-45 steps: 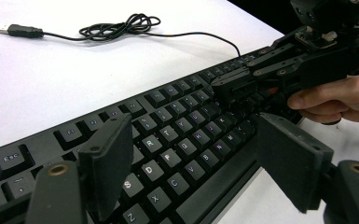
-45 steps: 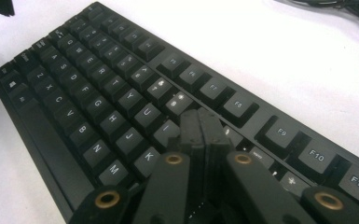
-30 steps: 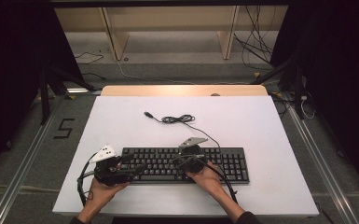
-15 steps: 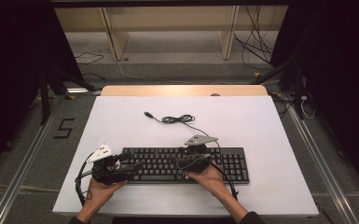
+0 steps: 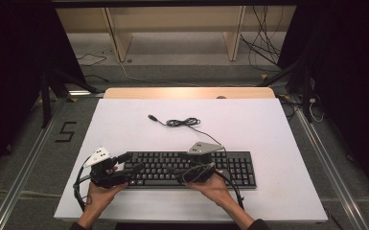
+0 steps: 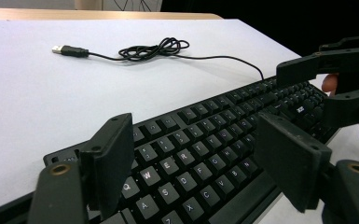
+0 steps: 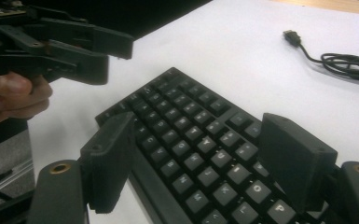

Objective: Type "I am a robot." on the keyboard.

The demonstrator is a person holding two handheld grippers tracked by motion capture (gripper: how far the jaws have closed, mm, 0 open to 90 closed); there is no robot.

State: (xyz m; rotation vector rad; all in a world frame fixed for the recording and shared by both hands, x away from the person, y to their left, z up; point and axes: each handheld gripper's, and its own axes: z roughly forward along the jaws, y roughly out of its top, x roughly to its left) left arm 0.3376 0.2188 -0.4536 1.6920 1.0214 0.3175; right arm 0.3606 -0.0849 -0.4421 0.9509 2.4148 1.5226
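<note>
A black keyboard (image 5: 163,165) lies flat near the front edge of the white table (image 5: 249,124). Its coiled cable (image 5: 182,122) ends in a loose USB plug (image 5: 152,117) farther back. My left gripper (image 5: 130,163) hovers open over the keyboard's left end, with the letter keys (image 6: 186,158) showing between its jaws (image 6: 193,135). My right gripper (image 5: 184,173) points left over the middle of the keyboard. Its jaws have just been opening and now stand wide (image 7: 196,130), with nothing gripped and only keys (image 7: 182,121) below. Each gripper sees the other: the right gripper (image 6: 307,88) and the left gripper (image 7: 116,58).
Wooden shelving (image 5: 172,28) and loose floor cables (image 5: 263,52) lie beyond the table's far wooden edge (image 5: 187,93). The keyboard's number pad (image 5: 242,167) lies right of my right hand. White tabletop stretches behind the keyboard around the cable.
The right gripper has shifted slightly and lifted a little above the keys. The left gripper and the keyboard have kept still.
</note>
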